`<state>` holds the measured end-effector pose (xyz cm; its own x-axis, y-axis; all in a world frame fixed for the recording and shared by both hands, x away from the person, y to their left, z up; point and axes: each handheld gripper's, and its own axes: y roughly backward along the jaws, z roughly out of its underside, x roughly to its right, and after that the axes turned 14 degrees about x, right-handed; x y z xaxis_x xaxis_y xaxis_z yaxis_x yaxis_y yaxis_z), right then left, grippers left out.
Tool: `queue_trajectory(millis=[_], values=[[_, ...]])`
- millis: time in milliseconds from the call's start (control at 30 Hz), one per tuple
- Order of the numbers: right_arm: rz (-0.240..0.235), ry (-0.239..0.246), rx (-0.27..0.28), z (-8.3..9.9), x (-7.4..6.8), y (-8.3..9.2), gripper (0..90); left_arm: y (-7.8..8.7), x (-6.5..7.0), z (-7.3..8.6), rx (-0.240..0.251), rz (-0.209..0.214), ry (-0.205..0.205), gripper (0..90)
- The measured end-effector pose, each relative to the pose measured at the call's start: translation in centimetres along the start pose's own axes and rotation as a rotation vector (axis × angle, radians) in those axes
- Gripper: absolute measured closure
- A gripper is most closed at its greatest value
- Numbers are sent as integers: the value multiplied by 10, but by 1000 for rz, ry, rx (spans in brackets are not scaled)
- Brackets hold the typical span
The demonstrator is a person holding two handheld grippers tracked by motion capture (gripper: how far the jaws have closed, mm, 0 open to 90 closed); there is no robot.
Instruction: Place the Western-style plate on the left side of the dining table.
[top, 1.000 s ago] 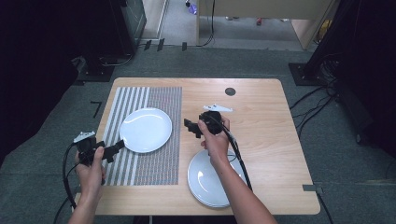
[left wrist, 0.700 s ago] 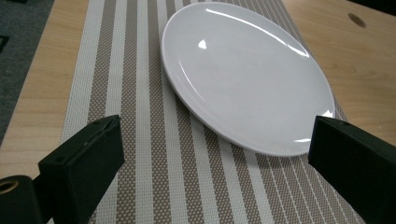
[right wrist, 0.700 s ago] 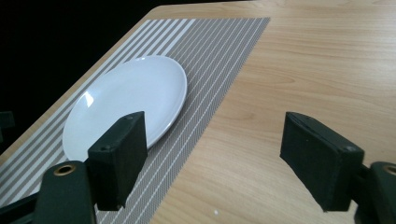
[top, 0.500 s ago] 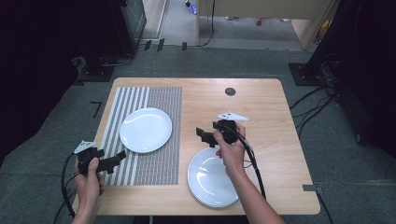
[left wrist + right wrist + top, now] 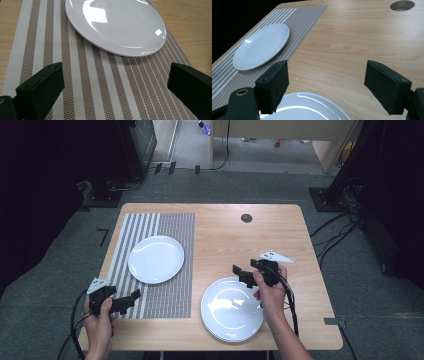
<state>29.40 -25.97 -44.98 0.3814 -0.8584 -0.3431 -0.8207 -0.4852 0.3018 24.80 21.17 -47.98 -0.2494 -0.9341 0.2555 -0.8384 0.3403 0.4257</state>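
High view: judged about midway. Found one plate (image 5: 156,259) set on the mat (image 5: 172,290) at far left, the stack (image 5: 232,309) waiting near right by the table (image 5: 280,235) edge. Held the left gripper (image 5: 134,296) over the mat's near end and the right gripper (image 5: 239,272) above the stack's far rim.

Left gripper view: showed the left gripper (image 5: 116,72) spread, jaws just opened, nothing between, plate (image 5: 117,25) well ahead.

Right gripper view: showed the right gripper (image 5: 327,70) likewise released and just opened, empty, stack (image 5: 312,107) below. Left bare wood far right for moving.
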Motion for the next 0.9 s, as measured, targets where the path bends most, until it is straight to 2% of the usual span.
queue_trajectory(millis=[100,167,333,400,567,900], values=[[13,-4,4,3,9,11,191,1,2,5,0,0,-4,8],[22,-2,8,6,16,19,189,2,3,9,-7,18,-3,7],[41,-13,5,13,32,35,186,5,7,16,-12,9,-71,8],[53,-20,2,16,38,41,186,5,6,19,-15,2,-84,8],[74,-33,9,24,53,57,185,7,2,26,-24,-3,-78,8],[134,-55,10,37,80,84,182,14,-9,37,-35,-40,-95,8]])
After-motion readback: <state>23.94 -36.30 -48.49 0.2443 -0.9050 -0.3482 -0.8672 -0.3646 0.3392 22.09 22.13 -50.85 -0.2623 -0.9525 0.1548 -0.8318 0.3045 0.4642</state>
